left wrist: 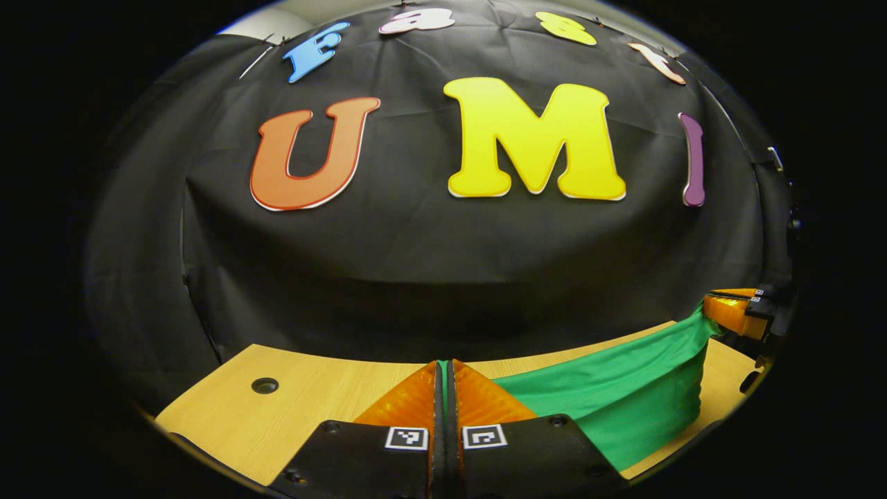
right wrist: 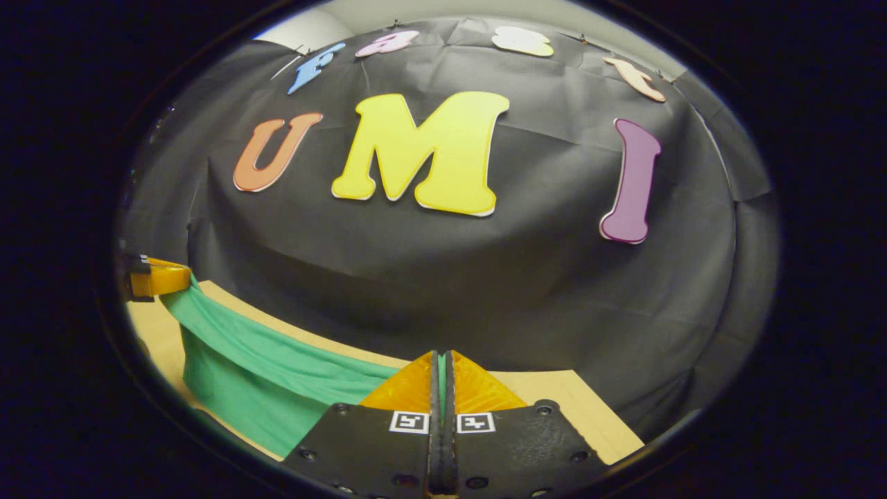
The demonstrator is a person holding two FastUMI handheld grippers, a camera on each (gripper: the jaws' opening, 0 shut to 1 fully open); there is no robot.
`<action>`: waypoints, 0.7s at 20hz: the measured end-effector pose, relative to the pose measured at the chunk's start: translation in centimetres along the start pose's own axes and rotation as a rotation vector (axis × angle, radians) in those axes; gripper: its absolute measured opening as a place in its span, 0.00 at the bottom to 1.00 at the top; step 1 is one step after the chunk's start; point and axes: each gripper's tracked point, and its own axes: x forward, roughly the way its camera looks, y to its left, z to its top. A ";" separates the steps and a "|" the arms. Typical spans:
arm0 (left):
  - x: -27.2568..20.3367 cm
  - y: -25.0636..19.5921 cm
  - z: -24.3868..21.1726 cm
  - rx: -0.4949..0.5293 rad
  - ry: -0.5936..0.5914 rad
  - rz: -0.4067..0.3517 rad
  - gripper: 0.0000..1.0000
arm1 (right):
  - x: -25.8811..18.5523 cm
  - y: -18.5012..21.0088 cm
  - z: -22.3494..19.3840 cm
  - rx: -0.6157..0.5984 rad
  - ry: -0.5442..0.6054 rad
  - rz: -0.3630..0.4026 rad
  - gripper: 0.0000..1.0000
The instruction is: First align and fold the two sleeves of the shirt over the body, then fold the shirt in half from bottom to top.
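Observation:
A green shirt [left wrist: 617, 405] hangs stretched between my two grippers above the wooden table [left wrist: 326, 398]. In the left gripper view my left gripper [left wrist: 445, 371] is shut on one end of the cloth, a thin green strip showing between its fingers. At the far right of that view the right gripper [left wrist: 731, 312] pinches the other end. In the right gripper view my right gripper [right wrist: 441, 364] is shut on the green shirt [right wrist: 277, 378], which runs left to the left gripper [right wrist: 156, 277]. The shirt's lower part drapes down toward the table.
A small round hole [left wrist: 265, 385] sits in the table at the left. The table's far edge meets the black cloth wall [left wrist: 443, 263]. In the right gripper view bare wood [right wrist: 589, 419] lies to the right of my fingers.

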 end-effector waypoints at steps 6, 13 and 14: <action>7.7 0.3 -4.6 -0.042 0.088 -0.020 0.06 | 8.0 0.5 -3.9 0.015 0.085 -0.036 0.00; 9.5 0.4 -8.2 -0.011 0.147 -0.001 0.11 | 10.4 1.3 -7.2 -0.050 0.129 -0.083 0.32; 9.5 0.4 -8.6 -0.011 0.156 0.007 0.55 | 10.5 0.8 -8.2 -0.075 0.145 -0.100 0.63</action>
